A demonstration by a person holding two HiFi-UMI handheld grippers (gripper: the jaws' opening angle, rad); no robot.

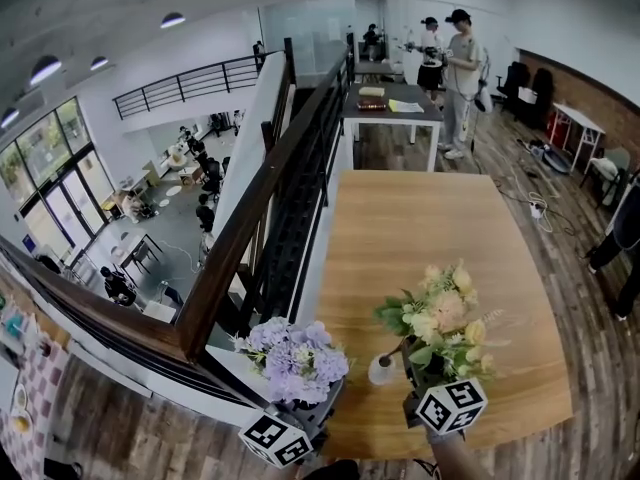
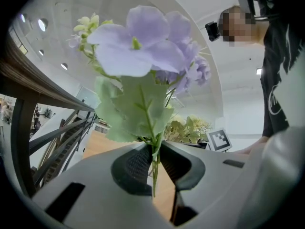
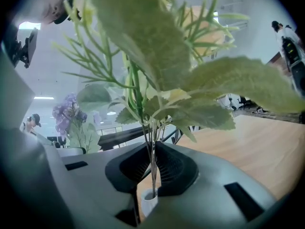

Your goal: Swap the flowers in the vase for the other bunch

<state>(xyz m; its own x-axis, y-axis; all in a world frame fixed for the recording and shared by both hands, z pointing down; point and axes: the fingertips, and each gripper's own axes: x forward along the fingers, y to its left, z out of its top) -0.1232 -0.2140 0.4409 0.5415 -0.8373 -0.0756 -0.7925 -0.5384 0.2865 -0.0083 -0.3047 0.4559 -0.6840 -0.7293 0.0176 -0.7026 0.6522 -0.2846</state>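
- The small white vase point(image 1: 384, 371) stood on the near part of the wooden table point(image 1: 420, 228), towards its left edge, between the two bunches.
- The cream and yellow bunch point(image 1: 440, 318) stood upright just right of the vase, its blooms above the vase's mouth.
- The right gripper point(image 3: 153, 168) had its jaws closed on this bunch's thin stems, with only the stems between the ribbed pads.
- In the right gripper view the stems ran straight down from the jaws to the vase's mouth. Whether their tips sat inside it or just above it could not be told.
- The right gripper pointed level over the table's near edge, marker cube point(image 1: 450, 405) towards the person, and a forearm point(image 1: 458, 460) reached in behind it.
- The purple bunch point(image 1: 297, 356) was held upright to the left of the vase, off the table's left edge and beside the dark railing point(image 1: 270, 168).
- The left gripper point(image 2: 155, 159) was nearly closed, its pads pinching this bunch's single green stem, which hung a little below the jaws.
- It also pointed level, side by side with the right gripper.
- At the far end of the floor two people point(image 1: 462, 68) stood by a dark table point(image 1: 390, 103).
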